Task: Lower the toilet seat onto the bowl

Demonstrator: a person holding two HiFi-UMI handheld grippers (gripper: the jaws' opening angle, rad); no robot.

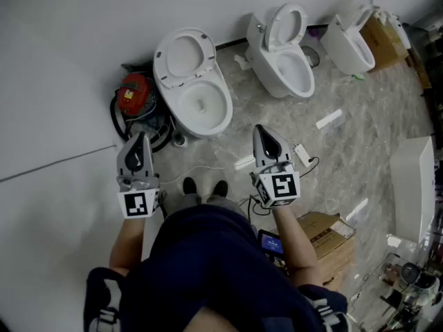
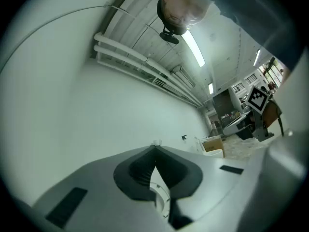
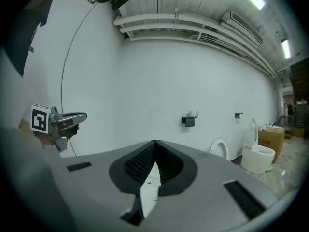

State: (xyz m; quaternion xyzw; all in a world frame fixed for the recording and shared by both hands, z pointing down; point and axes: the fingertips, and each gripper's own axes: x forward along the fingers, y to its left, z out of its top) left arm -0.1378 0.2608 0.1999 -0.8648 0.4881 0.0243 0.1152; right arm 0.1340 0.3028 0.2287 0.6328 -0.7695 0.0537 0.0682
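Observation:
In the head view, the nearest white toilet's bowl (image 1: 202,104) stands against the wall, and its seat (image 1: 183,54) is raised and leaning back. My left gripper (image 1: 140,138) hovers to the bowl's lower left. My right gripper (image 1: 261,131) is to its lower right. Both are a short way from the toilet and touch nothing. In the left gripper view, the left gripper (image 2: 155,147) has its jaws meeting at the tips with nothing between them. In the right gripper view, the right gripper (image 3: 155,141) is likewise shut and empty, and a raised seat (image 3: 219,148) shows further along the wall.
Two more toilets (image 1: 287,50) (image 1: 349,43) stand further right along the wall. A red machine with a black hose (image 1: 135,94) sits left of the near bowl. Cables, white strips (image 1: 329,119) and a cardboard box (image 1: 325,234) lie on the floor. The person's shoes (image 1: 204,185) show below the bowl.

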